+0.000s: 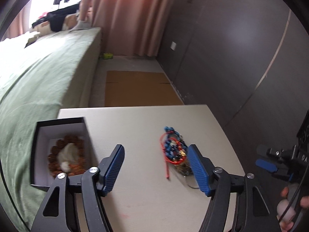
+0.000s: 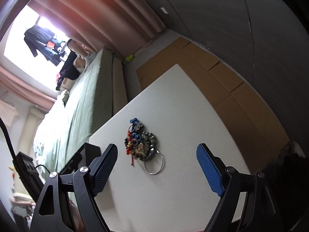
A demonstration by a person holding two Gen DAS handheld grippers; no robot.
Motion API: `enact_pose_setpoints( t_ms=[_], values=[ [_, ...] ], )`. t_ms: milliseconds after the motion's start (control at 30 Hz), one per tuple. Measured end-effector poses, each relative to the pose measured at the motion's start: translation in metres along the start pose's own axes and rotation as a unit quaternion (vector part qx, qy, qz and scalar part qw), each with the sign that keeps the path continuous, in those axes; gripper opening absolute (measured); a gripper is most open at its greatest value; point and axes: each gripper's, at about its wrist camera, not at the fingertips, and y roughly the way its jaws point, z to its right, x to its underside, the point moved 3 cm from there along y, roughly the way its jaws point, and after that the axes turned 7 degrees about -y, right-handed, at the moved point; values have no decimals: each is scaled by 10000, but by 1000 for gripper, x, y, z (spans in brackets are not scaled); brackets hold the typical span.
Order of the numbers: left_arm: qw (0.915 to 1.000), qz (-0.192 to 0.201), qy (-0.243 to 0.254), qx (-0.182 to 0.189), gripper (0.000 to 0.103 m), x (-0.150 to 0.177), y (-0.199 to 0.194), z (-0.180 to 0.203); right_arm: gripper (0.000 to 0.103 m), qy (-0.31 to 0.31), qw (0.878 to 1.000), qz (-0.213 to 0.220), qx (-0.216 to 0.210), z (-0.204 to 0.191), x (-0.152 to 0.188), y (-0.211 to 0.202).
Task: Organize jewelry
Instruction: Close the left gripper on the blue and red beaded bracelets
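Observation:
A tangled pile of jewelry (image 1: 174, 150) with blue beads, a red cord and a metal ring lies on the white table (image 1: 139, 127). It also shows in the right wrist view (image 2: 142, 146), with a silver ring (image 2: 155, 165) at its near side. A black box (image 1: 61, 150) with a white lining stands at the table's left edge and holds a brown bead bracelet (image 1: 65, 157) around a white piece. My left gripper (image 1: 155, 157) is open and empty, its right finger beside the pile. My right gripper (image 2: 156, 156) is open and empty, just short of the pile.
A bed with a green cover (image 1: 34, 81) runs along the left of the table. Flat cardboard (image 1: 139, 87) lies on the floor beyond the table. A grey wall (image 1: 231, 48) is on the right and pink curtains (image 1: 131, 15) hang at the back.

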Motion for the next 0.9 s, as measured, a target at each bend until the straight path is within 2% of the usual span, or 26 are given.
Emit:
enact_pose_setpoints(
  t_ms=[267, 533, 633, 733, 800, 900],
  values=[
    [9980, -293, 557, -18, 52, 14, 35, 34, 84, 208, 9997, -103, -92, 13, -4, 5],
    [9946, -490, 886, -224, 52, 22, 63, 48, 84, 367, 9990, -262, -61, 23, -8, 19],
    [9927, -579, 1012, -324, 48, 24, 75, 51, 84, 404, 9988, -283, -74, 24, -11, 23],
    [9905, -682, 1105, -454, 35, 27, 86, 51, 84, 417, 9986, -312, -54, 25, -12, 27],
    [9899, -744, 1111, -469, 18, 28, 90, 50, 84, 427, 9985, -335, -41, 25, -13, 29],
    [9908, -743, 1024, -473, 14, 28, 89, 44, 84, 414, 9985, -345, -39, 24, -13, 30]
  ],
)
